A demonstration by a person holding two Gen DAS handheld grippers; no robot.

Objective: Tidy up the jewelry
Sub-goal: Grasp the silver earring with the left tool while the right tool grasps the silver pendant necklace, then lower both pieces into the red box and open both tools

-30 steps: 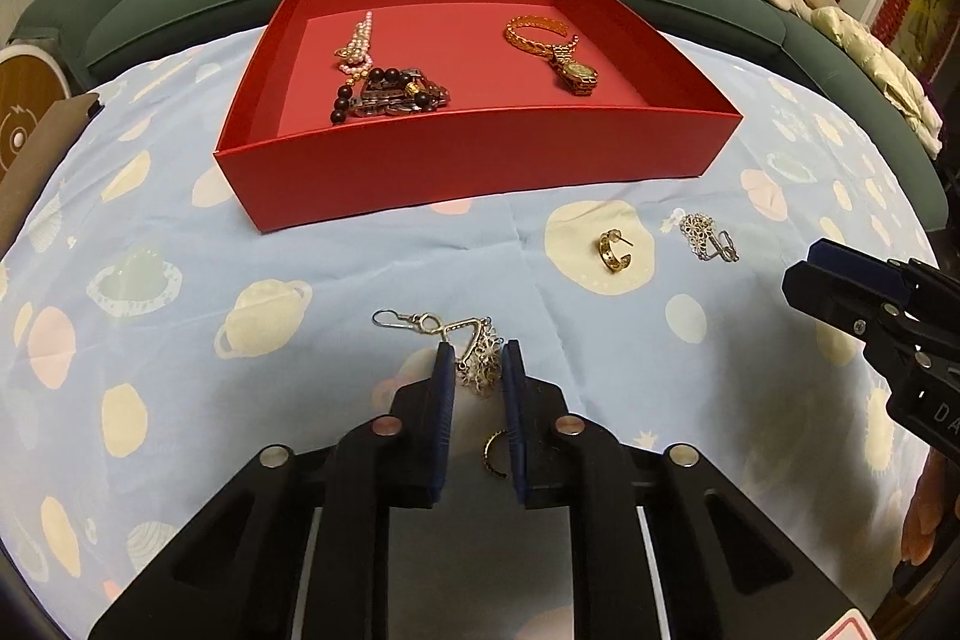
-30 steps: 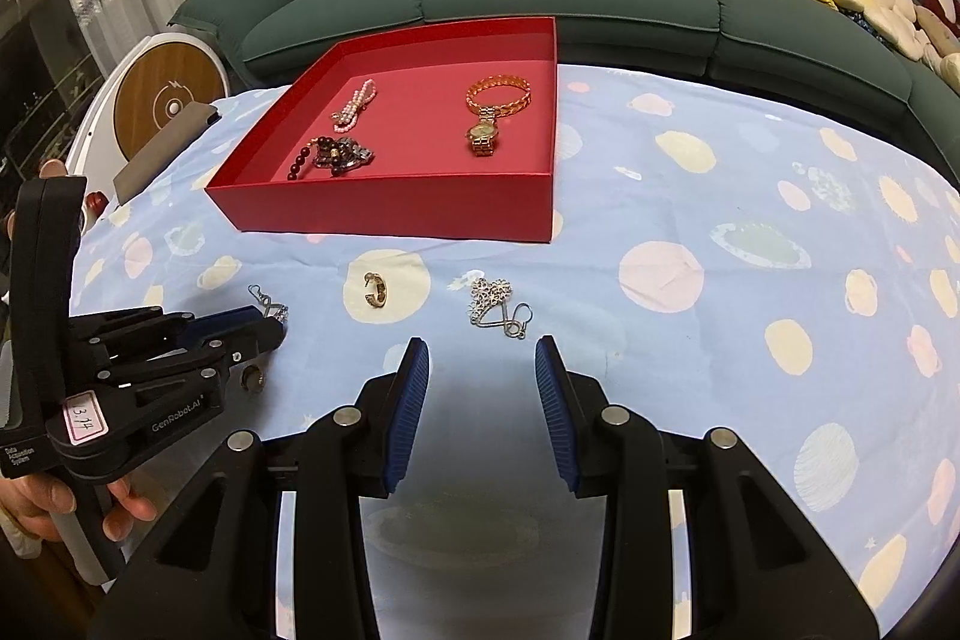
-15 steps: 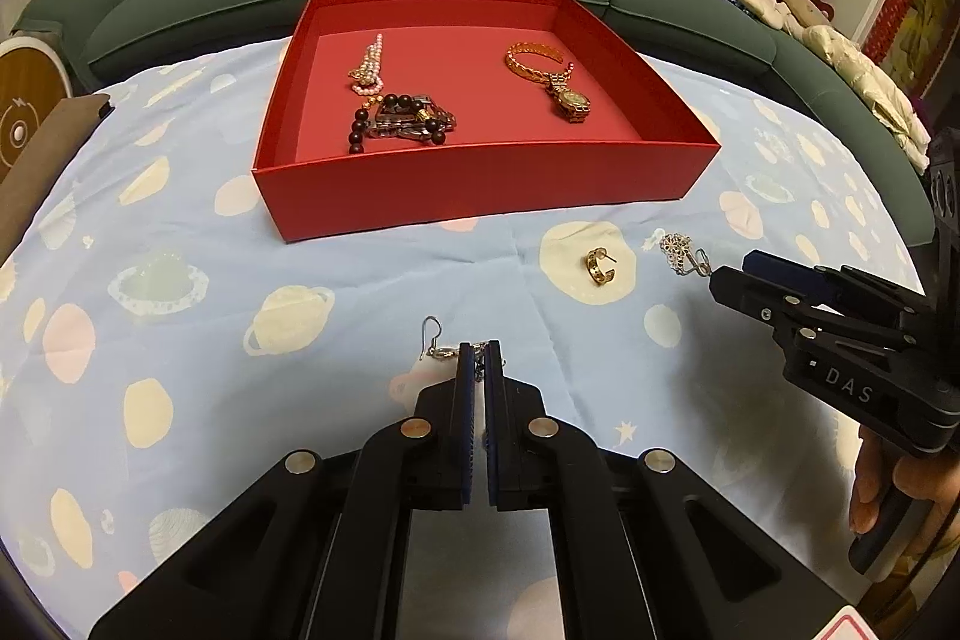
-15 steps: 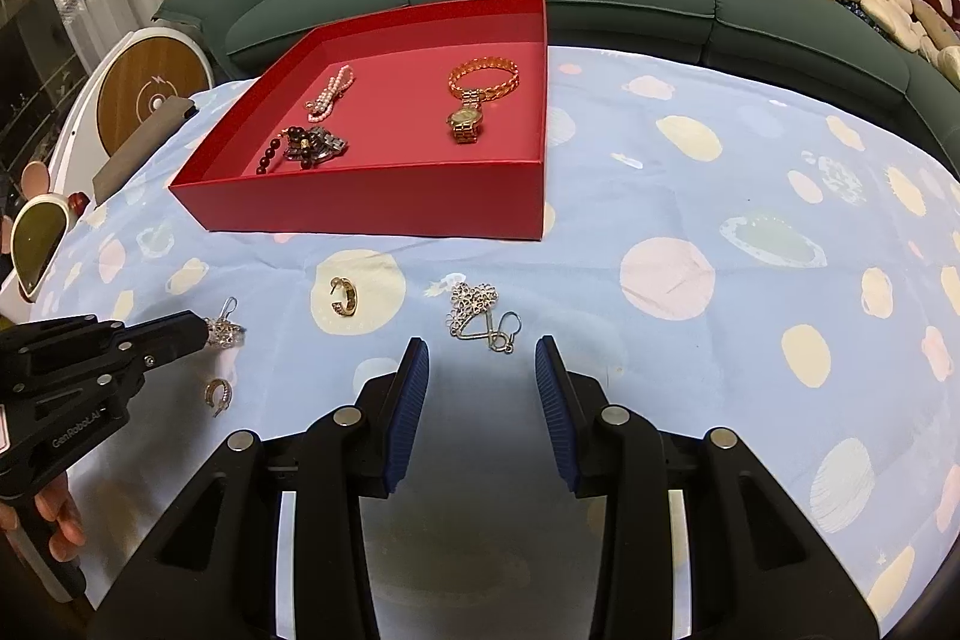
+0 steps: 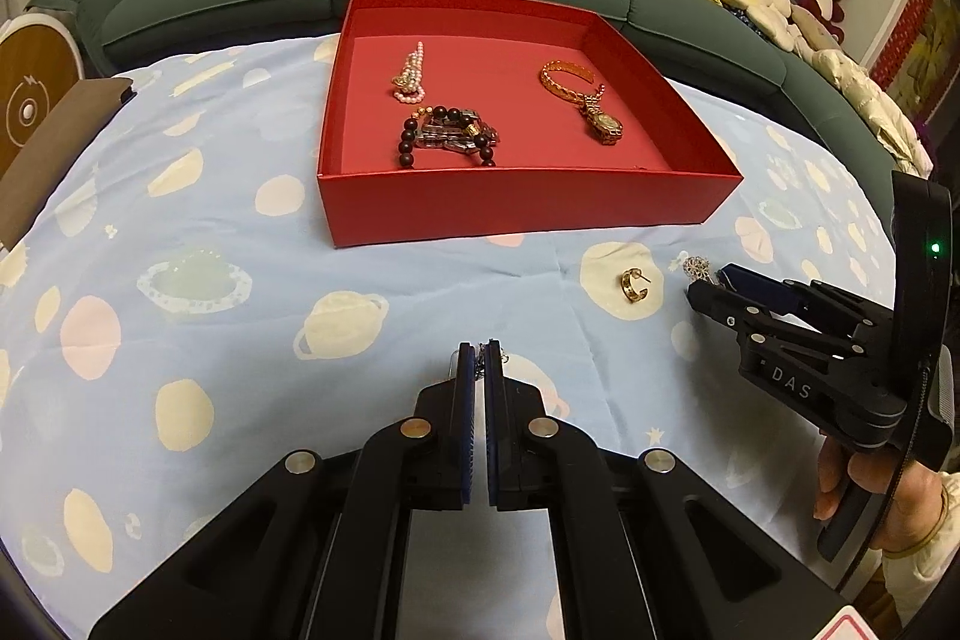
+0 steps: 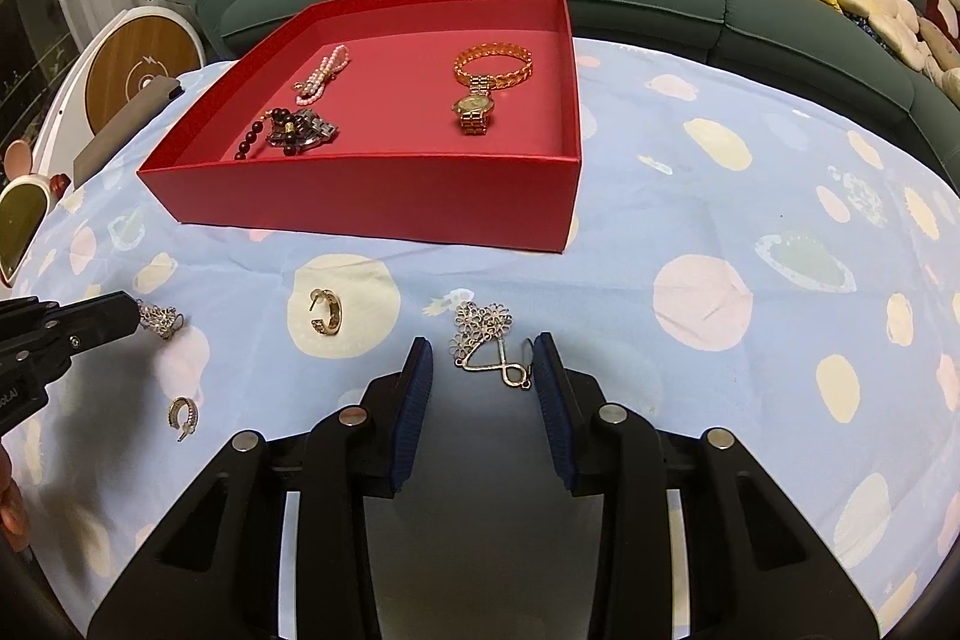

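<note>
Earring [image 6: 157, 319] sits pinched in the left tool [image 5: 479, 353]; carry it level over the tray [image 5: 516, 211]. Right tool [image 6: 483, 373] gapes around the pendant [image 6: 487, 343]: close gently.

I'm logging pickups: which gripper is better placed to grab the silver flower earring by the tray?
Right. The right gripper is open with the silver flower earring just ahead between its fingers, while the left gripper is shut on another silver earring.

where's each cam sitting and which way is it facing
Left wrist: rides the left gripper, facing the red tray and sofa; its shut fingers, the right gripper and the person's hand show.
Right wrist: rides the right gripper, open over the silver earring; the left gripper's tip shows.
Shared: tray, gold hoop earring.
</note>
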